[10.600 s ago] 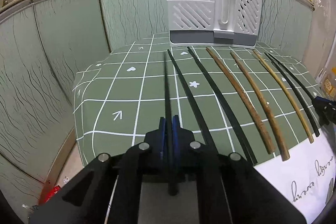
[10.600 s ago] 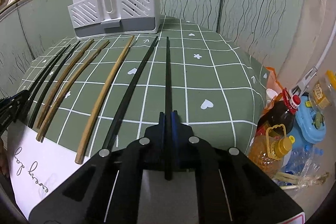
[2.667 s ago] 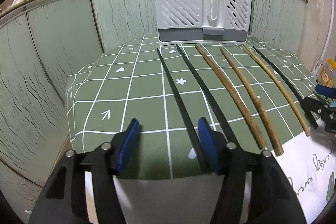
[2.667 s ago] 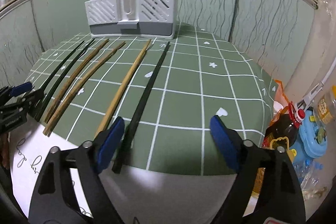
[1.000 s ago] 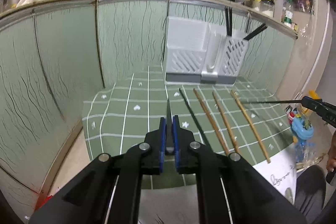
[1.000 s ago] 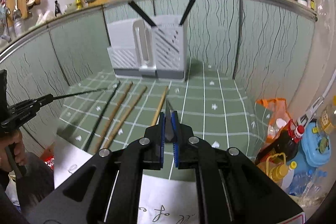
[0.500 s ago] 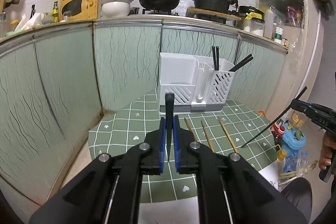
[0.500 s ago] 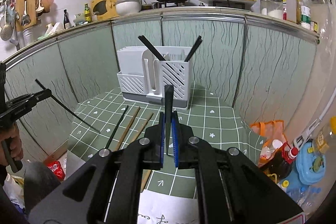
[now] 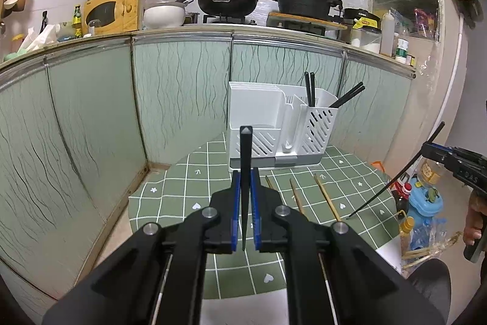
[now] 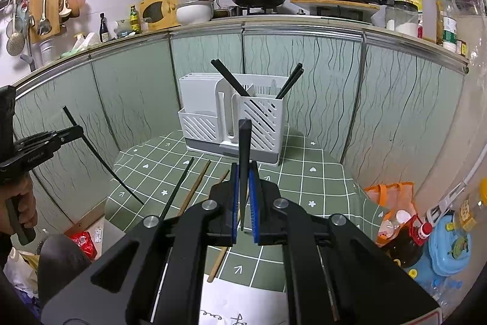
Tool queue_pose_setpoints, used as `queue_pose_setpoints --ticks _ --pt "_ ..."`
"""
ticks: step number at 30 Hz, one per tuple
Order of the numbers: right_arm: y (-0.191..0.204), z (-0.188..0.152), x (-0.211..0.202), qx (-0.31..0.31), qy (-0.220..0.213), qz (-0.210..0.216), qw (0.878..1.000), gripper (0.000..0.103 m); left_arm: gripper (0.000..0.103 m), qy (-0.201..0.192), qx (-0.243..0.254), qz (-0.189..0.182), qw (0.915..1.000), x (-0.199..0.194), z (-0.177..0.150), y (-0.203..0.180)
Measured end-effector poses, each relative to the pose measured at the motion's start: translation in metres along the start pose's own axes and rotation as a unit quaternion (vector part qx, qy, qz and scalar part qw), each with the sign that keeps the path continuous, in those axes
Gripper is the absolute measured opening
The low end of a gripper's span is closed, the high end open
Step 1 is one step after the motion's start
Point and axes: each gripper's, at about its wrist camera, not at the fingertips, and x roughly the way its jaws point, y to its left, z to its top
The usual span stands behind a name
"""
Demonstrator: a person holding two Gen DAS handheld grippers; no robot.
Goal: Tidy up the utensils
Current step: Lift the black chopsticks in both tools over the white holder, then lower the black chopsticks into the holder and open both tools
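My left gripper is shut on a black chopstick that points forward at the white utensil rack. My right gripper is shut on another black chopstick, also aimed at the rack. Both are held high above the green checked table. Each gripper shows in the other's view, the right one and the left one. The rack's slotted cup holds several black chopsticks. Three wooden chopsticks and one black chopstick lie on the table.
Green glass cabinet fronts wall the table behind and on both sides. Oil bottles and a blue container stand on the floor at the right. White paper lies at the table's near edge. A stove with pans is on the counter above.
Both grippers closed on a black chopstick each, lifted them off the table and rose well above it. Two fewer black chopsticks lie on the table than before.
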Motion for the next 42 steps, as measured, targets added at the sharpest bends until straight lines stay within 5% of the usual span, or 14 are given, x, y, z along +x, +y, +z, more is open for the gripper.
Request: queue_pose_setpoints --ticks 18,42 --pt "-0.017 0.059 0.008 0.006 -0.003 0.005 1.000 0.006 0.006 -0.002 0.025 -0.061 0.9978 0.032 0.067 -0.043" --pt "-0.056 0.191 0.045 0.014 -0.036 0.017 0.999 0.006 0.006 -0.035 0.063 -0.107 0.9916 0.090 0.196 -0.129"
